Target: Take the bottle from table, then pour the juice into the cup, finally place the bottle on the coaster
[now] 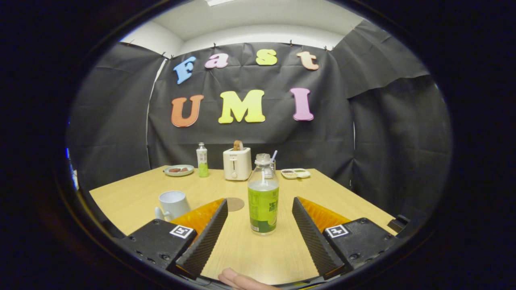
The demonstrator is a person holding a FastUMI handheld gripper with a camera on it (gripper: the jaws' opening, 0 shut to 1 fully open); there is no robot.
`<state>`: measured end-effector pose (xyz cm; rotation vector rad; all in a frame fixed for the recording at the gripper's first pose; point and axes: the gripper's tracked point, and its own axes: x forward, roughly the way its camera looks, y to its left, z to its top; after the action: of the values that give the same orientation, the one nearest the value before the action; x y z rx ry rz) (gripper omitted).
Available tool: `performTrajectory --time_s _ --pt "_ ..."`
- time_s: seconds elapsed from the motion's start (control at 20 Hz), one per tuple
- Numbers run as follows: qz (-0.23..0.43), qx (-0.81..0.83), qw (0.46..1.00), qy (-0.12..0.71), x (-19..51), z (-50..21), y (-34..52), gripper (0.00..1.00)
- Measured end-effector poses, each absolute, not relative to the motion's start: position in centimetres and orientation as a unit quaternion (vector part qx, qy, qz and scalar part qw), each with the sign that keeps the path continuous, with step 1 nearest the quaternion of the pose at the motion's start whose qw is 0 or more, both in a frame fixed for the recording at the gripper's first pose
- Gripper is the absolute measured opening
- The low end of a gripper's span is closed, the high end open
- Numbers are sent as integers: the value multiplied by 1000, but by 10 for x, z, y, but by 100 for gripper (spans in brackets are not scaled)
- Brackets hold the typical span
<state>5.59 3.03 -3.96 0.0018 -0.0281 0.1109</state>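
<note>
A clear bottle (263,195) with a green label and green juice stands upright on the wooden table (342,197), uncapped as far as I can tell. It sits between my two fingers, nearer their tips, touching neither. My gripper (260,201) is open wide, its ribbed black pads (207,233) on either side of the bottle. A white cup (173,204) with a handle stands to the left, just beyond the left finger. A round brown coaster (235,204) lies flat on the table between the cup and the bottle.
Along the table's far edge stand a plate with food (179,170), a second small green bottle (202,160), a white toaster (237,163) and a divided dish (295,173). A fingertip (238,279) shows at the near edge below the fingers.
</note>
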Motion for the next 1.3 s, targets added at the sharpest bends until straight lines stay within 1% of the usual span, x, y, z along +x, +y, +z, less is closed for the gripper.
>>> performTrajectory --time_s 0.3,0.55,0.75,0.9,1.05,1.15,1.2,1.25,1.3 --pt "60 -31 997 -43 97 -50 42 100" --pt "22 -16 999 -35 141 -57 29 100" --pt "29 -5 999 -21 163 -58 33 100" --pt "37 -27 999 -28 178 -54 42 100" --pt "35 -24 999 7 191 -71 40 100" --pt "29 -1 999 14 190 -69 33 100" --pt "19 6 1000 17 190 -71 29 92" --pt "18 4 1000 21 186 -69 26 80" --pt "19 0 1000 20 185 -68 26 79"
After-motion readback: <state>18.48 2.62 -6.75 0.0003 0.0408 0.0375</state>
